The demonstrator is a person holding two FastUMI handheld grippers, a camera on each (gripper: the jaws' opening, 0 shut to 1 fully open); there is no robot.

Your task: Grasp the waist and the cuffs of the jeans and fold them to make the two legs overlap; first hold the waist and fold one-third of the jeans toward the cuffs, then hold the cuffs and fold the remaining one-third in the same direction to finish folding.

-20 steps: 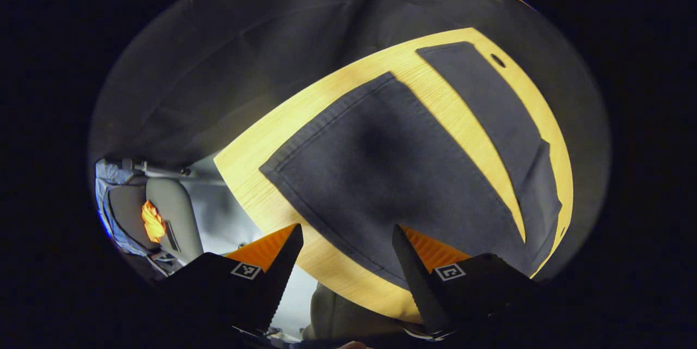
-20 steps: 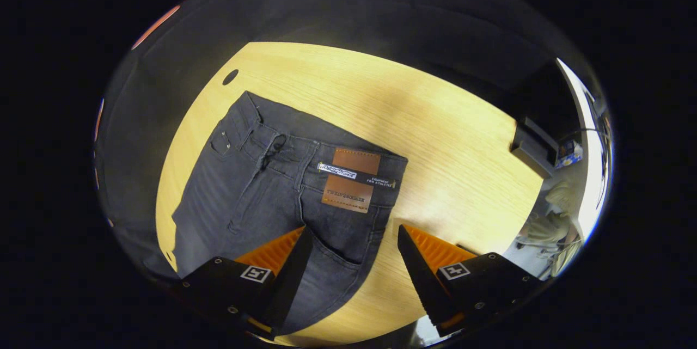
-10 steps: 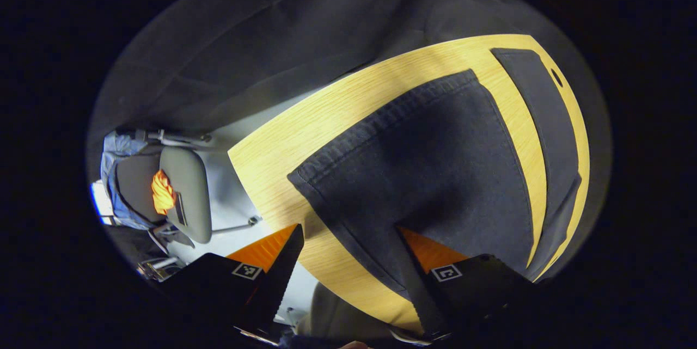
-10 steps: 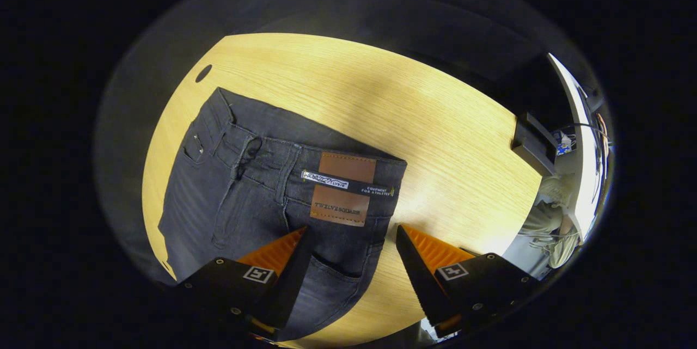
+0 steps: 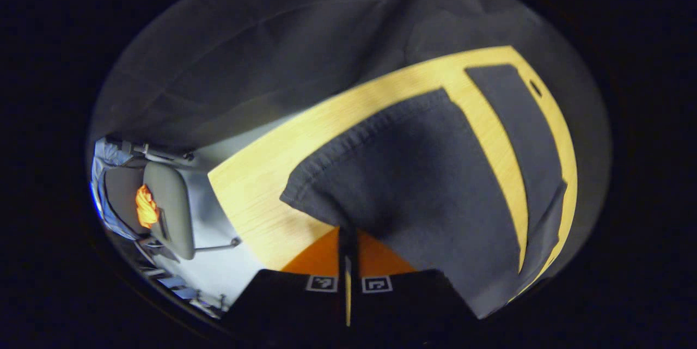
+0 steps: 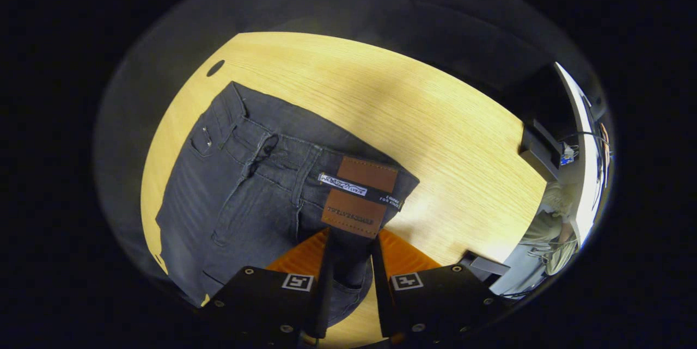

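Dark grey jeans (image 6: 245,196) lie flat on the wooden table (image 6: 435,115), waist toward me, with a brown leather patch (image 6: 359,196) at the waistband. In the right gripper view, my right gripper (image 6: 351,243) is shut on the waist just below that patch, denim pinched between its fingers. In the left gripper view the near leg (image 5: 425,185) and the far leg (image 5: 517,120) stretch away, a strip of table (image 5: 490,136) between them. My left gripper (image 5: 347,237) is shut on the near leg's cuff, whose corner is raised slightly off the wood.
A small dark hole (image 6: 215,68) marks the table's far corner. A black box (image 6: 539,145) sits at the table's right edge. Beyond the cuff-side edge stands a grey chair (image 5: 166,213) with something orange on it, over a pale floor (image 5: 228,267).
Both grippers went from open to shut: the left closed on the near cuff, the right on the waist by the patch. The cuff corner has lifted a little.
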